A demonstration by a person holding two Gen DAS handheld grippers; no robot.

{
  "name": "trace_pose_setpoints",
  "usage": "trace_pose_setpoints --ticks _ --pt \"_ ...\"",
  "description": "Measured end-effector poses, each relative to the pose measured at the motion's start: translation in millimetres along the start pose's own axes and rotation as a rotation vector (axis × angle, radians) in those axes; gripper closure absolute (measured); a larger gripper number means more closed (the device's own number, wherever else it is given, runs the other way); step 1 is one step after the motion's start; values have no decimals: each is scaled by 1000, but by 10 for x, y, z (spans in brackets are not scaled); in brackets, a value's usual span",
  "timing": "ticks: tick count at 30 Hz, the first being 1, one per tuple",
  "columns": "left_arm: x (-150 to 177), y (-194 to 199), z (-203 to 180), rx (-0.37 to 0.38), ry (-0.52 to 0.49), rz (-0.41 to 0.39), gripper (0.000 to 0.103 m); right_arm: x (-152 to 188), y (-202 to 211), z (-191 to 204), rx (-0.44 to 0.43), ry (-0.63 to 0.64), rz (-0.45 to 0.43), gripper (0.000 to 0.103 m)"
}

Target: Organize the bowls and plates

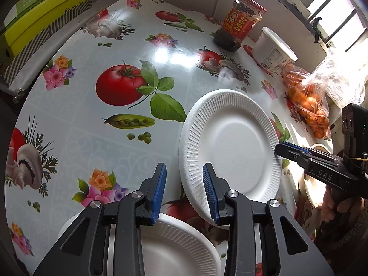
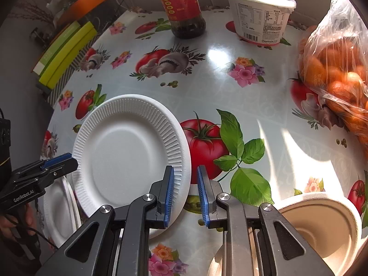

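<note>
While both grippers straddle opposite rims of the white plate [image 2: 128,154] on the table [image 2: 230,96], left gripper [image 1: 184,193] and right gripper [image 2: 185,195] jaws apart, unclamped, stacking onto the nearer plate [image 1: 174,248] and bowl [image 2: 322,225] remains outstanding.

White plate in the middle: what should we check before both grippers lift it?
1. White plate rim sits between the left gripper jaws: ok.
2. Opposite rim sits between the right gripper jaws: ok.
3. Jaws squeezing the rim: not ok, a gap shows at both grippers.
4. Plate free of the plate stack beside it: cannot tell, the left gripper hides where they meet.
5. Sauce jar, white tub and bag of oranges stand away from the plate: ok.
</note>
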State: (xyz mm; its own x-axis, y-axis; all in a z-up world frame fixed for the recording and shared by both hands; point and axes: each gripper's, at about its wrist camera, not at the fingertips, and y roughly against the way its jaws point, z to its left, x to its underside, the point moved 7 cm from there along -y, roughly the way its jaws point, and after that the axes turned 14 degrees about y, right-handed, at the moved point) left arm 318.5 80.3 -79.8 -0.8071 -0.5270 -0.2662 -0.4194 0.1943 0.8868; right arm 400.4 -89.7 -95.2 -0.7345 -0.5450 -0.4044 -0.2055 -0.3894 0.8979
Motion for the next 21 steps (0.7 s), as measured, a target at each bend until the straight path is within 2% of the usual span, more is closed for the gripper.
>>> trace_pose_setpoints --ticks 4,7,10,21 --pt "-3 -20 -2 2 -6 0 70 0 5 11 -4 4 1 88" --pt "5 -25 -22 3 -9 0 79 -4 13 25 -6 7 -2 89" --pt "13 -24 -36 -5 -22 -7 84 -10 19 31 -3 7 -5 89" --pt "2 7 -36 -2 -26 -18 85 -11 59 23 -4 -11 -11 89"
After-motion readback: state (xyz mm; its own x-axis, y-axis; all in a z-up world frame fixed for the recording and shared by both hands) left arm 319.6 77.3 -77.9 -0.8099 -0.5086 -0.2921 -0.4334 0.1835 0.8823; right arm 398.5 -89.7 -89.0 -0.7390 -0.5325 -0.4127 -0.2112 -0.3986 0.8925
